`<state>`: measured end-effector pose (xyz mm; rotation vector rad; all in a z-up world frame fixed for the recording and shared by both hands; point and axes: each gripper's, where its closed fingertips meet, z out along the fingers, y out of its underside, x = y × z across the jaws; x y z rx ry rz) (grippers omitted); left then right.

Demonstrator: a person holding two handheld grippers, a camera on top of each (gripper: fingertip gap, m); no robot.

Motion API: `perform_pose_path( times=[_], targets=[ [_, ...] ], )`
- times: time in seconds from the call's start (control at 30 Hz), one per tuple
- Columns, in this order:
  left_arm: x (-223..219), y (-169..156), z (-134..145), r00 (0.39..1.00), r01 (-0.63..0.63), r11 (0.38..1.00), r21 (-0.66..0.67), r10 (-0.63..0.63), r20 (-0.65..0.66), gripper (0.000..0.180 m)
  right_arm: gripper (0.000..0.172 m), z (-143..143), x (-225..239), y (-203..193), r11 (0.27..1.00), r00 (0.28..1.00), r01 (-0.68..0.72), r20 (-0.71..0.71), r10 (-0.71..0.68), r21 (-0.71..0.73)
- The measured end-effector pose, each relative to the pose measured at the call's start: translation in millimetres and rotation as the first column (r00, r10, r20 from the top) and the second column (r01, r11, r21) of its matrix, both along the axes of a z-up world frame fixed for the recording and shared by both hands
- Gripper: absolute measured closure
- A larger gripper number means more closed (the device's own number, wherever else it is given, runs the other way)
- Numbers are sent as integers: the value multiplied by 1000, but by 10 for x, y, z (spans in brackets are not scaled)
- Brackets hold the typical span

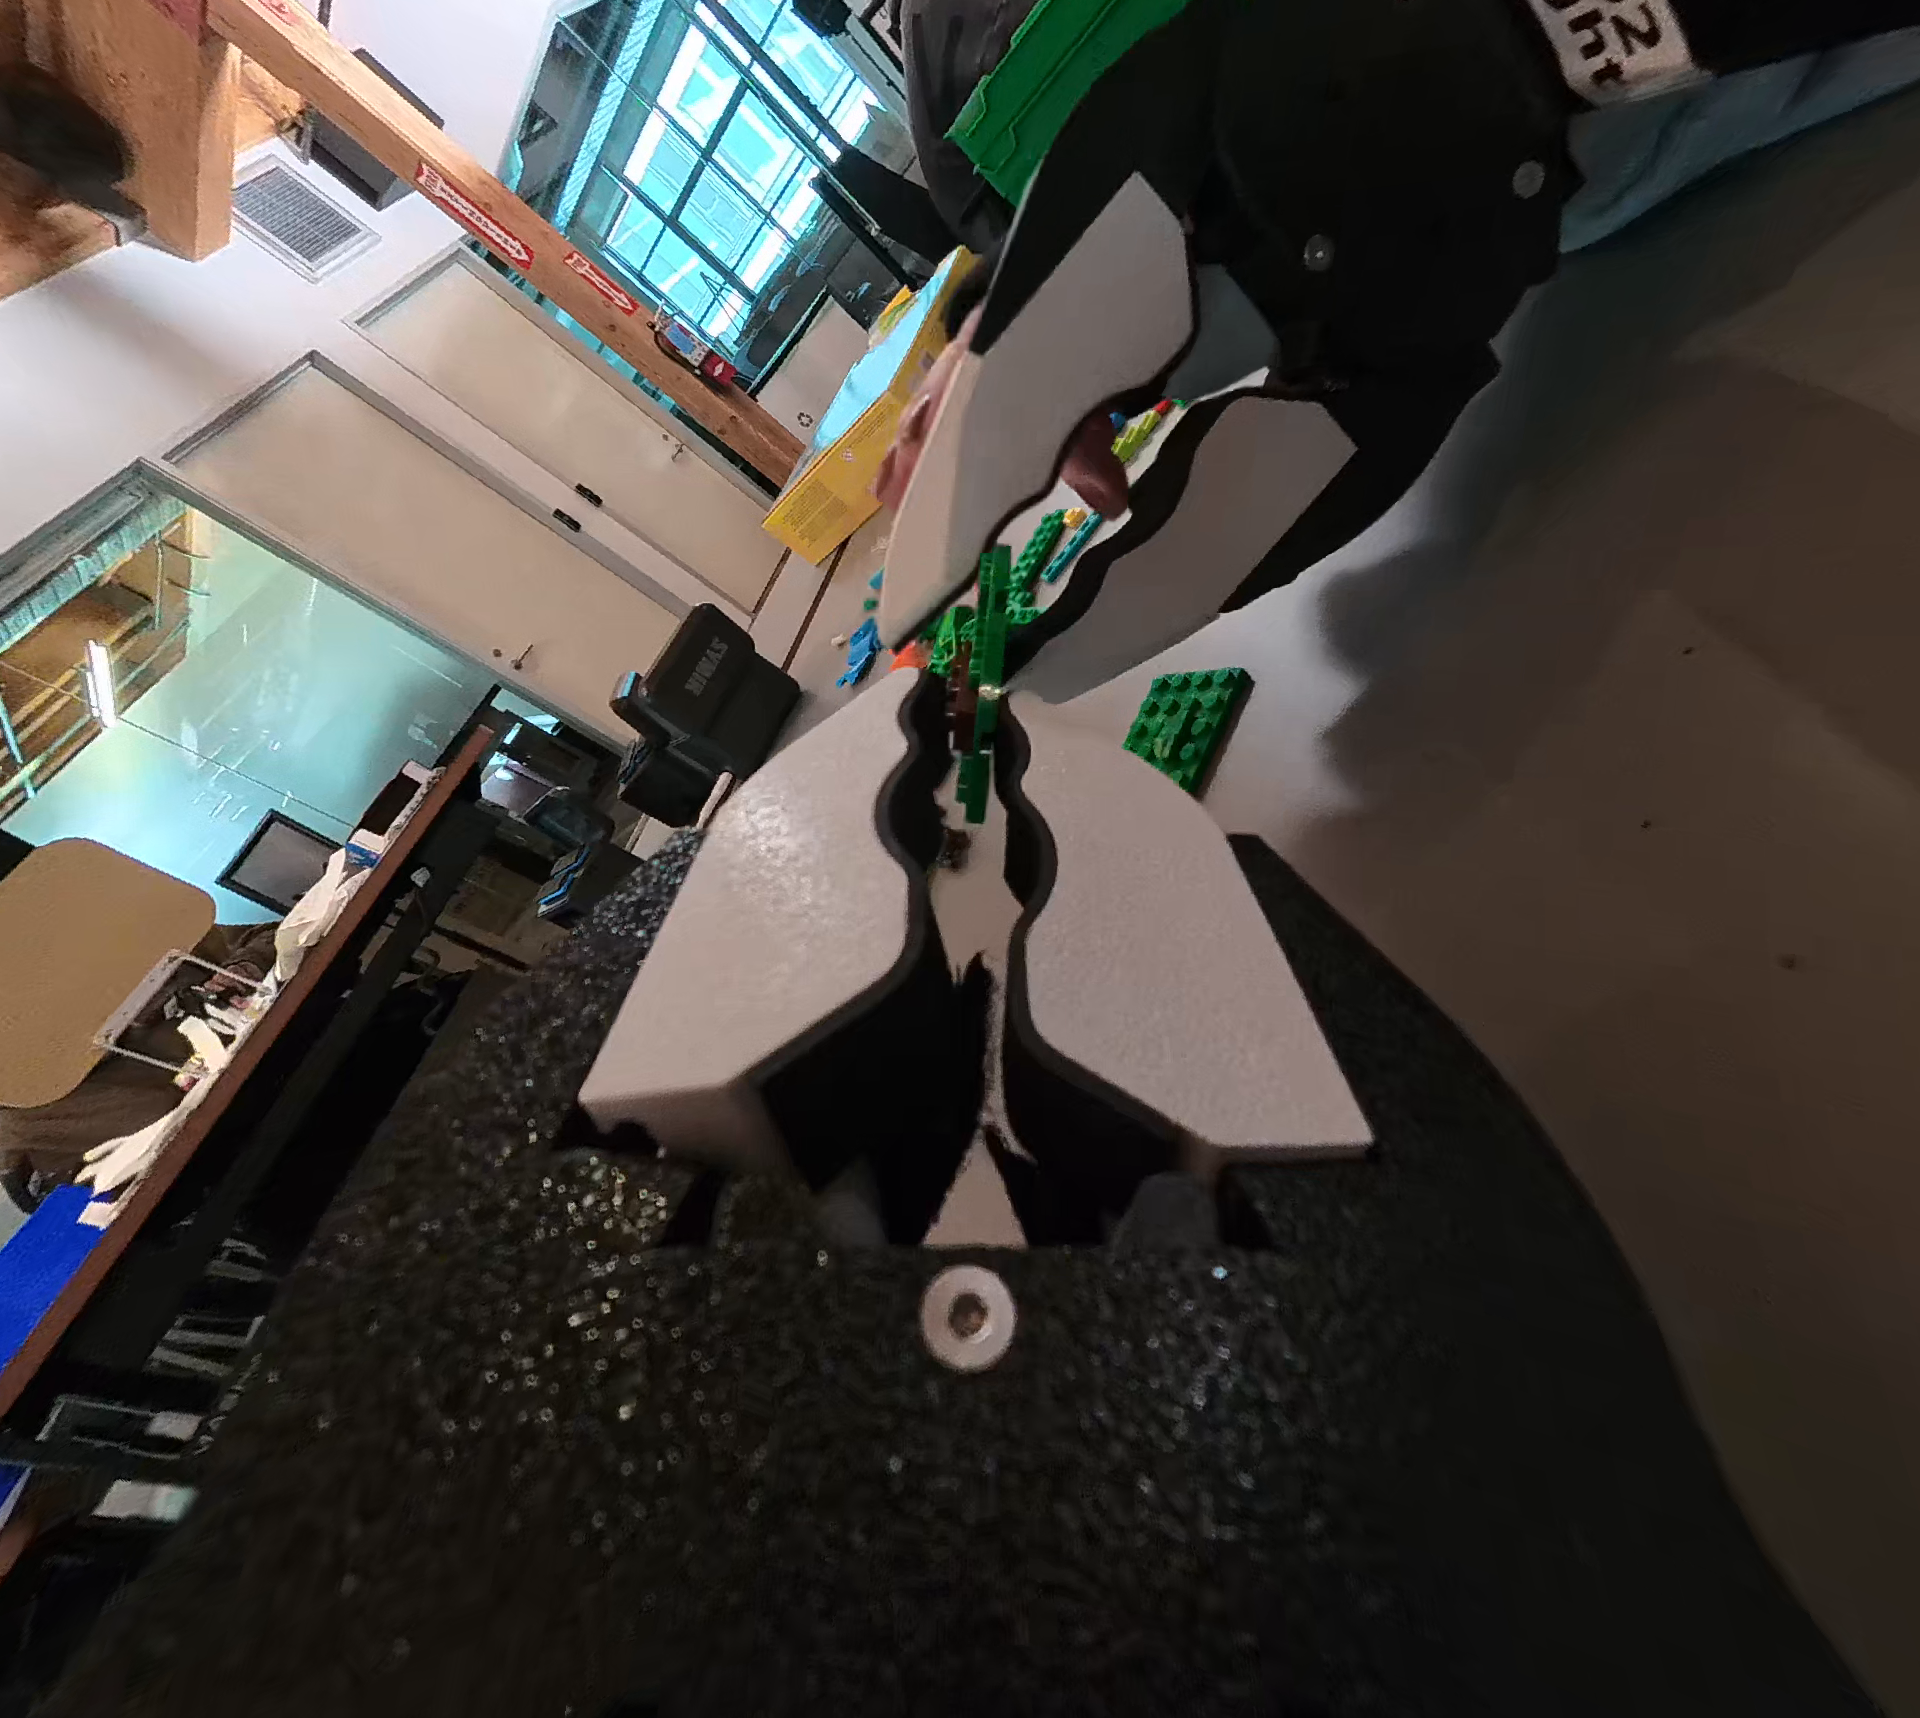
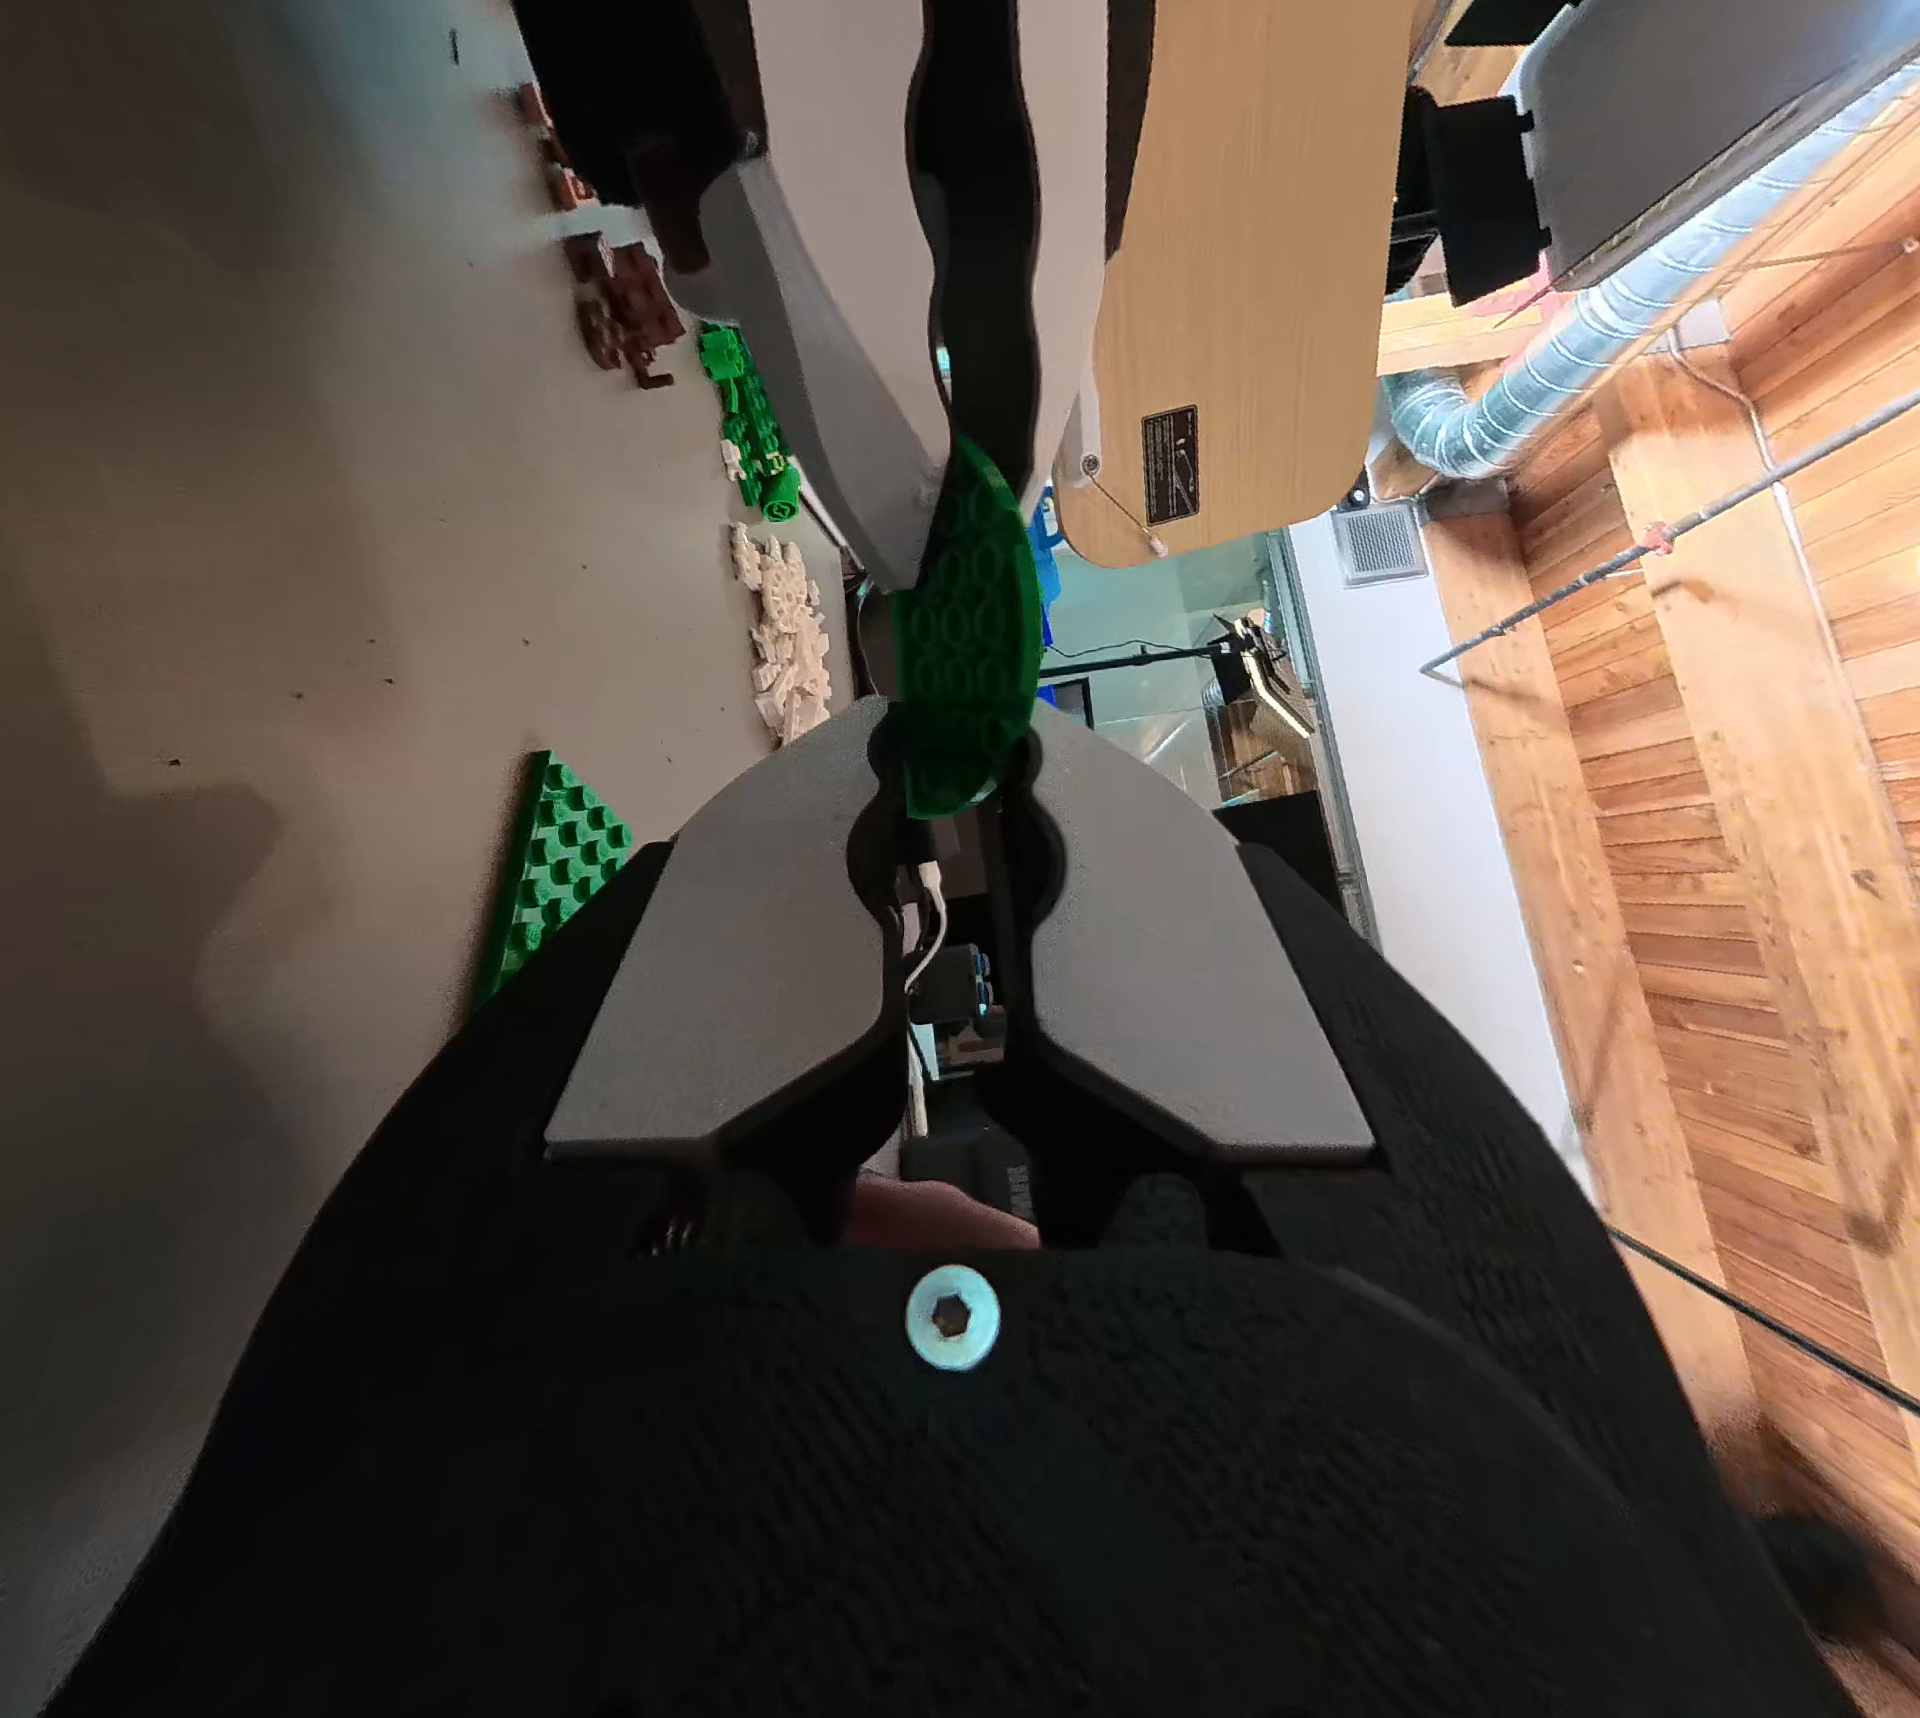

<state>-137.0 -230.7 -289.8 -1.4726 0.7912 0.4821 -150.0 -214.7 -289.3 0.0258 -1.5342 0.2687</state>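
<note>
Now green plate (image 2: 966,629), clamped between both grippers' fingers (image 2: 800,795)

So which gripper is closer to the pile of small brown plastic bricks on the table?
Left. The left gripper reaches in right beside the pile of brown plastic bricks; the right gripper sits farther off, past the white pieces.

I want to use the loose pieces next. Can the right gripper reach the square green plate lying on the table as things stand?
Probably not yet: the right gripper is shut on a round green plate, which the left gripper also grips. The square green plate lies uncovered nearby.
</note>
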Motion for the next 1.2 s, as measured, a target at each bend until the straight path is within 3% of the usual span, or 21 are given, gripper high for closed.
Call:
perform_pose_path(
  times=[0.03,0.17,0.33,0.47,0.53,0.7,1.0,1.2],
  targets=[
    [-2,2,7,1000,0,1000,1,0,19,172,156,3,-1,0,1000,1000,1,-2,-1,1],
    [14,40,-4,962,39,996,-74,-18,271,162,165,65,-20,66,998,998,49,-51,-47,42],
    [-20,56,47,810,118,984,-133,-18,586,149,169,198,-22,145,984,978,134,-177,-111,121],
    [-82,43,137,704,152,982,-111,-28,710,143,169,305,2,190,978,962,168,-240,-134,126],
    [-108,41,148,720,133,986,-101,-26,694,147,169,326,12,186,979,959,165,-251,-131,121],
    [-213,28,206,901,-55,998,-4,51,431,179,169,319,10,180,981,961,158,-246,-127,110],
    [-233,16,244,969,-133,989,69,115,218,180,169,281,-2,195,983,966,152,-224,-127,99],
    [-231,13,274,975,-140,987,81,123,185,180,169,243,-10,187,984,970,146,-212,-122,105]
  ],
)
